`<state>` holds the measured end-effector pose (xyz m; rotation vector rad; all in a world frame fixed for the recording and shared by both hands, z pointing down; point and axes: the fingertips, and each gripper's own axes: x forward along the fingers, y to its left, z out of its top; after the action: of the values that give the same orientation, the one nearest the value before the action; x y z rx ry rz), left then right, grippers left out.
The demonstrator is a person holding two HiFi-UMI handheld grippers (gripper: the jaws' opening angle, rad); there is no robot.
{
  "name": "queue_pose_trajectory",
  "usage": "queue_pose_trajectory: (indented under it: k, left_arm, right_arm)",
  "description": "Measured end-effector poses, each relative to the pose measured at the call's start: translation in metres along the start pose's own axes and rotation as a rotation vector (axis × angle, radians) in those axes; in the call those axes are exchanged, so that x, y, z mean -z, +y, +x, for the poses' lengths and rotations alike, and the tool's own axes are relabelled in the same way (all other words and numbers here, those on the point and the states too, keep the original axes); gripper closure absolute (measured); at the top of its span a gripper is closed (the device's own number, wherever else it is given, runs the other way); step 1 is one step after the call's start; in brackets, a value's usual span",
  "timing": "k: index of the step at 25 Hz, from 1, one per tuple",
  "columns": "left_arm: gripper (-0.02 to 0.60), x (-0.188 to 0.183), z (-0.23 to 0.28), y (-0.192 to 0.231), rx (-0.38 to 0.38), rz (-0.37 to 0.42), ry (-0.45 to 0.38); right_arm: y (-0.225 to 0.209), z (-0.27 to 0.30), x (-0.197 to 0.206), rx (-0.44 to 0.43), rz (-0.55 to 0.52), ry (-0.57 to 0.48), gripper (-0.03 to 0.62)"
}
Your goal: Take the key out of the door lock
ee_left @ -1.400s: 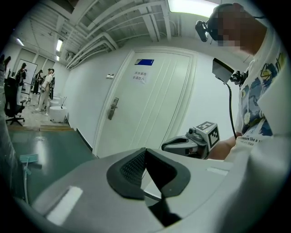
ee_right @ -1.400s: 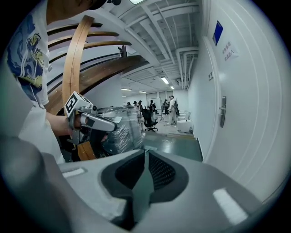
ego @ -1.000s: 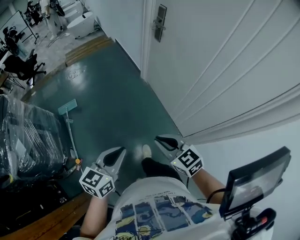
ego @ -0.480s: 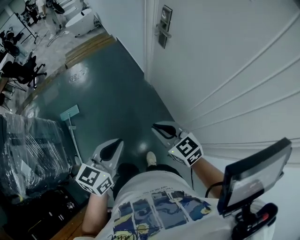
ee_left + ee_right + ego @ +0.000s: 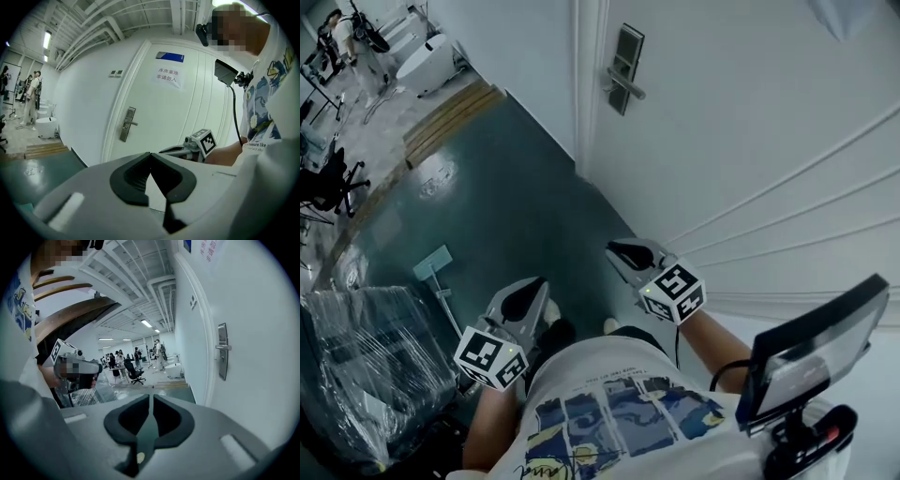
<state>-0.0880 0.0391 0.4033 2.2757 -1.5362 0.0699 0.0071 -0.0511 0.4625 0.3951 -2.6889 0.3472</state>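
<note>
Both left tongs and right tongs closed; well apart from door lock

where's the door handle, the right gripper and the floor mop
door handle (image 5: 628, 87), head view, middle of the lever
right gripper (image 5: 613, 249), head view, tips of its shut claw
floor mop (image 5: 433, 262), head view, its flat head

Door w/ lock plate stands ahead-right, wrapped stack at lower left, left gripper & right gripper side by side between, well short of plate.
</note>
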Motion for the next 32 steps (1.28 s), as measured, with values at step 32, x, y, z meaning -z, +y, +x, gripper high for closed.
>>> queue_pose_trajectory:
  k: [32]
  left_arm:
    - [0.577,-0.085,0.120,0.126,0.253,0.083,0.106]
  right_arm:
    - [-0.282,0.152,-0.085,0.295,0.977,-0.620,0.536]
